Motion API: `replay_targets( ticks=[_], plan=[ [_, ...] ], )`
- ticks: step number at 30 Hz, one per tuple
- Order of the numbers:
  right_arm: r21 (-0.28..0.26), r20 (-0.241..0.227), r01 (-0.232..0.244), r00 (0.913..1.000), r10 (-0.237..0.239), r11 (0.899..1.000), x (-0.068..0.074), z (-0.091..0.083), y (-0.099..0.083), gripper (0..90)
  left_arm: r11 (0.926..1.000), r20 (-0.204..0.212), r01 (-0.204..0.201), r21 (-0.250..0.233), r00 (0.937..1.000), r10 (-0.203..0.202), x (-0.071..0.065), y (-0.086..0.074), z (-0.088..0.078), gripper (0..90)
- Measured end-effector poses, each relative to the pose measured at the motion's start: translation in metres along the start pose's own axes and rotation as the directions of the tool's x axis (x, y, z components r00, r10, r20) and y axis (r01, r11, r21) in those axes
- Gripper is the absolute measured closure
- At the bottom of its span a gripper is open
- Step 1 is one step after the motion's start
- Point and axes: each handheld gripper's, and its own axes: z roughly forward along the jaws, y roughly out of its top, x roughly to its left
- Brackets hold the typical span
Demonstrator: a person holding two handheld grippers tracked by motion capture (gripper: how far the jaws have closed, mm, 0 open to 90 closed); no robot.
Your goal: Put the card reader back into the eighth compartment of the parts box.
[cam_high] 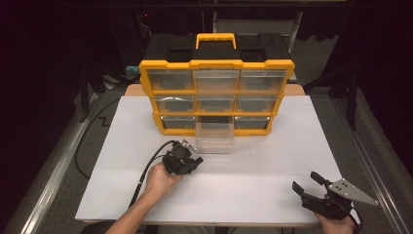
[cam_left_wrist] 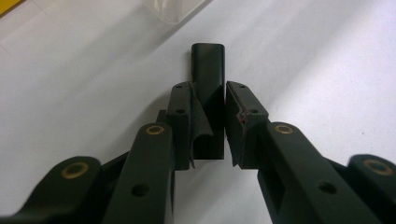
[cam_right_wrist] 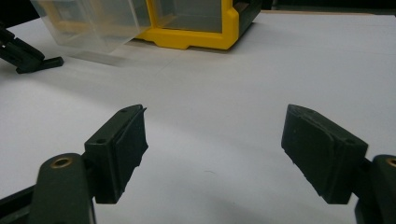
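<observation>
Between left tongs (cam_left_wrist: 208,122), black block (cam_left_wrist: 208,70), lengthwise forward.

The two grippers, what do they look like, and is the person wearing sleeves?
Both are black, with two blocky jaws on arms set with brass-coloured rivets. The left gripper trails a black cable; the right gripper carries a grey three-cornered plate. The left forearm is bare, no sleeve visible.

Small black rectangular block (cam_left_wrist: 208,93) clamped upright-lengthwise between left gripper (cam_left_wrist: 208,122) fingers (cam_left_wrist: 181,122)
</observation>
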Motion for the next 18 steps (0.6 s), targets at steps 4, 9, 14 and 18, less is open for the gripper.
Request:
replay_targets(
  ticks=[4, 9, 14, 18],
  plan=[
    [0.0, 0.0, 0.0, 1.0, 0.0, 1.0, 0.0, 0.0, 0.0, 22.2, 0.9999, -0.002, -0.016, 0.0, 0.9999, 0.016, -0.001, -0.001, 0.0, 73.2],
    [0.0, 0.0, 0.0, 1.0, 0.0, 1.0, 0.0, 0.0, 0.0, 22.2, 0.9996, 0.006, -0.029, -0.003, 0.9996, 0.029, -0.003, -0.001, -0.003, 73.3],
    [-0.001, 0.0, 0.0, 1.0, 0.0, 1.0, 0.0, 0.0, 0.0, 22.2, 0.9987, 0.032, -0.05, -0.01, 0.9982, 0.05, -0.007, -0.002, -0.009, 73.3],
    [0.001, 0.0, -0.002, 1.0, 0.002, 1.0, 0.0, 0.0, 0.0, 22.2, 0.9979, 0.048, -0.061, -0.019, 0.9969, 0.062, -0.012, -0.003, -0.013, 73.3]
  ],
)
